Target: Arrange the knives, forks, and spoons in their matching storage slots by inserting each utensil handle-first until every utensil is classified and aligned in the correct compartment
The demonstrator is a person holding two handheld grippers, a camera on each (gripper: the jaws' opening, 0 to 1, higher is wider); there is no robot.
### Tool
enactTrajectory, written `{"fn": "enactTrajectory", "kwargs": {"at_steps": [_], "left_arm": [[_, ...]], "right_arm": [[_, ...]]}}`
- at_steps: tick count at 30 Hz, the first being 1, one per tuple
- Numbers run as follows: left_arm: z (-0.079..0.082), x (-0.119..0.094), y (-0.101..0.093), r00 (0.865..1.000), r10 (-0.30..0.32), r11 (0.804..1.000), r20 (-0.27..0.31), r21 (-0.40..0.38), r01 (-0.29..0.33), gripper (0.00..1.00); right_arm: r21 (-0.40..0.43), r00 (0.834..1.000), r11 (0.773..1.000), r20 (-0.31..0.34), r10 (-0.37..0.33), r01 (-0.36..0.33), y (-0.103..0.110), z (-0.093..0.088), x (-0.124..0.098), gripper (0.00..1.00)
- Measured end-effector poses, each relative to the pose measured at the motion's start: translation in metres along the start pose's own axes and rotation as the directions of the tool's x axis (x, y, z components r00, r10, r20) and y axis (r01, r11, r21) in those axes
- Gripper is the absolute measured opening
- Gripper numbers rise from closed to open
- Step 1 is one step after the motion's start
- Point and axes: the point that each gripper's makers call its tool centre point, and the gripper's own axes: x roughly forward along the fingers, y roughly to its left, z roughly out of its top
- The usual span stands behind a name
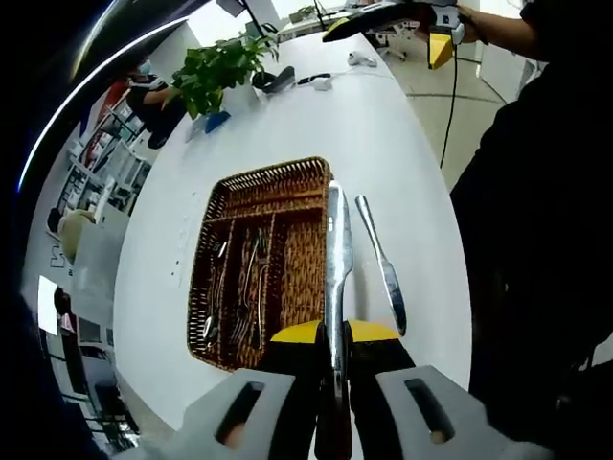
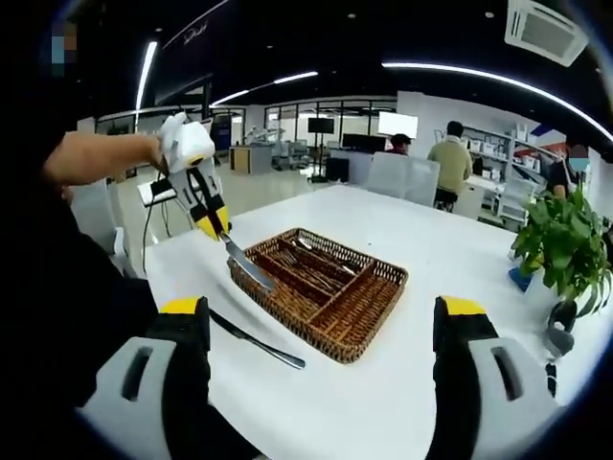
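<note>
1. Left tool (image 1: 333, 383) pinches a table knife (image 1: 336, 259) above the wicker tray (image 1: 305, 172) at its 3 o'clock edge.
2. Right tool (image 2: 321, 331) spread, empty.
3. Forks and spoons (image 1: 239, 287) slotted; second knife (image 1: 383, 264) awaits on counter (image 1: 383, 125).

Table (image 1: 383, 125) mostly bare around the basket (image 2: 378, 295): open white surface on its far side and toward the plant (image 2: 565, 235).

Basket: the compartment nearest the loose knife (image 1: 381, 264) looks free; the middle slots hold cutlery (image 1: 244, 287), the short cross section at the far end looks free.

Obstacles:
- Loose knife flat on the table just beside the basket's near wall.
- Left gripper (image 2: 218, 225) with its held knife (image 2: 251, 268), blade over the basket's corner.
- Plant and small items (image 1: 321, 79) at the table's far end, well apart from the basket.

Right gripper (image 2: 321, 331) jaws wide, nothing between them.
</note>
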Motion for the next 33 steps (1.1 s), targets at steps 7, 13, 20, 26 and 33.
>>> {"fn": "enactTrajectory", "kwargs": {"at_steps": [7, 13, 20, 26, 33], "left_arm": [[0.002, -0.003, 0.013, 1.0, 0.022, 1.0, 0.011, -0.009, -0.022, 0.07], [0.006, 0.001, 0.023, 0.998, 0.055, 0.998, 0.03, -0.015, -0.055, 0.06], [0.012, 0.001, 0.036, 0.997, 0.068, 0.998, 0.042, -0.01, -0.068, 0.06], [0.017, -0.001, 0.052, 0.995, 0.084, 0.996, 0.052, -0.009, -0.084, 0.06], [0.023, -0.006, 0.069, 0.993, 0.098, 0.995, 0.071, -0.015, -0.098, 0.06]], "right_arm": [[0.012, 1.0, 1.0, -0.002, -0.007, 0.007, -0.004, 0.001, 0.002, 1.0], [0.018, 1.0, 1.0, -0.016, 0.016, -0.016, -0.006, 0.0, 0.007, 1.0], [0.03, 0.999, 0.999, -0.025, 0.021, -0.02, -0.008, -0.002, 0.006, 1.0], [0.037, 1.0, 0.999, -0.024, 0.017, -0.016, -0.01, -0.004, 0.006, 1.0], [0.034, 1.0, 0.999, -0.019, 0.012, -0.011, -0.014, -0.001, 0.009, 1.0]]}}
